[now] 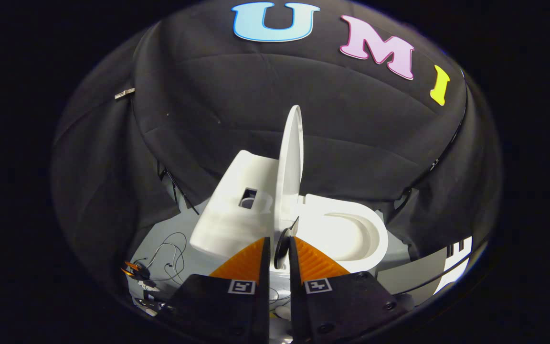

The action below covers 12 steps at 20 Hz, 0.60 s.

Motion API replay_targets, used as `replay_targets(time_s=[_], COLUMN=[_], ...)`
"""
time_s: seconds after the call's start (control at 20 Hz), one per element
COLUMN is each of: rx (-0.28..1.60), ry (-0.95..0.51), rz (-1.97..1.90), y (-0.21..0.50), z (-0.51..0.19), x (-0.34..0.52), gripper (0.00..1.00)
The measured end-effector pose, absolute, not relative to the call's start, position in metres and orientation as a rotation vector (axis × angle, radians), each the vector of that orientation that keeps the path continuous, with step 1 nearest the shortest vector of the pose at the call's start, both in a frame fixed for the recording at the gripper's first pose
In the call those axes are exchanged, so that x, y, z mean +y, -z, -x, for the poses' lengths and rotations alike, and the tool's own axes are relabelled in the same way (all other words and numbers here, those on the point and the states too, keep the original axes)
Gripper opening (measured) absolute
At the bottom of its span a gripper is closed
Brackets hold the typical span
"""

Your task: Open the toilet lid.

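The tool (pixel 280 251) is clamped on the raised toilet lid's (pixel 290 162) lower edge, hiding it; cables (pixel 170 260) lie near the tank (pixel 237 210).

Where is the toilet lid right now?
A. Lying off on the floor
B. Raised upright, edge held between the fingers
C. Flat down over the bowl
B: the toilet lid stands upright beside the open bowl, its near edge pinched in the gripper.

No words can be read; each finger of the tool (pixel 280 258) bears only a square black-and-white coded marker (pixel 241 286).
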<state>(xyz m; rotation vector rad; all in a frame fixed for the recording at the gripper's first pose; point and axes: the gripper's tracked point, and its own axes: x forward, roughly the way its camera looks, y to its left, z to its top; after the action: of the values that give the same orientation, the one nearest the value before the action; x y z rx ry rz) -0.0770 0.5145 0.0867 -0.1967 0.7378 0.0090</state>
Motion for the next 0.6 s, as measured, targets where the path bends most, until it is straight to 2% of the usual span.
replay_targets(time_s=[0.15, 0.4, 0.6], rx=[0.754, 0.748, 0.725], ry=[-0.040, -0.064, -0.106], rz=[0.182, 0.172, 0.105], y=[-0.082, -0.092, -0.113], z=[0.076, 0.071, 0.068], x=[0.518, 0.513, 0.516], gripper=[0.34, 1.00, 1.00])
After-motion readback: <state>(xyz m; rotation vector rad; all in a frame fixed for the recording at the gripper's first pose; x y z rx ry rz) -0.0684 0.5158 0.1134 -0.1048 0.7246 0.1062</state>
